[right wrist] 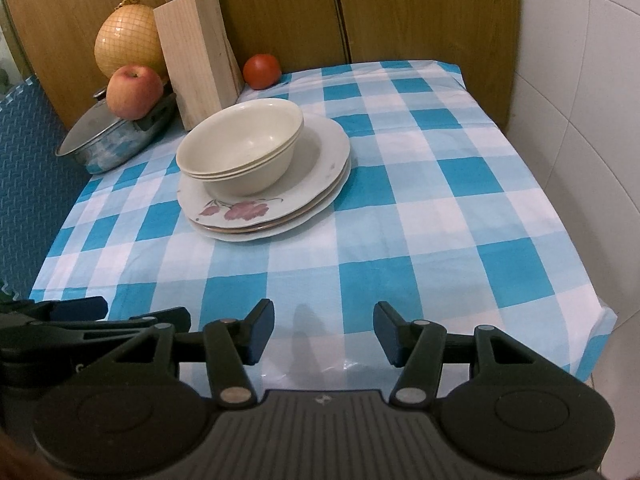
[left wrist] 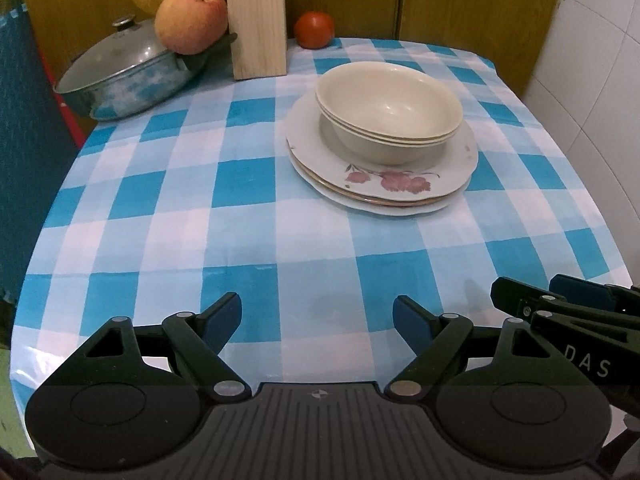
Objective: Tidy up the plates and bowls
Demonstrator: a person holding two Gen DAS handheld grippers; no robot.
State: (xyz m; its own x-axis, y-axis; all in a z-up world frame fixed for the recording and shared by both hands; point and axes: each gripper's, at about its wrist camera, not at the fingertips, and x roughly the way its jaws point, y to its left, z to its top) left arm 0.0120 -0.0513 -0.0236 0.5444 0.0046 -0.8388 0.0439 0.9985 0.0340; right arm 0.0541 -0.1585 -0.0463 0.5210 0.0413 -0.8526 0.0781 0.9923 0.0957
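A stack of cream bowls (left wrist: 390, 110) sits nested on a stack of white plates (left wrist: 384, 184) with a pink flower print, on the blue-checked tablecloth (left wrist: 240, 220). The same bowls (right wrist: 240, 140) and plates (right wrist: 320, 184) show in the right wrist view. My left gripper (left wrist: 318, 320) is open and empty, low over the table's near edge, well short of the stack. My right gripper (right wrist: 324, 330) is open and empty, also at the near edge. Each gripper shows at the side of the other's view.
A lidded pot (left wrist: 124, 76) with an apple (left wrist: 191, 20) on it stands at the back left, beside a wooden knife block (left wrist: 258, 20), a netted pomelo (right wrist: 128, 36) and a tomato (left wrist: 315, 29). A white tiled wall (right wrist: 580, 80) borders the table's right.
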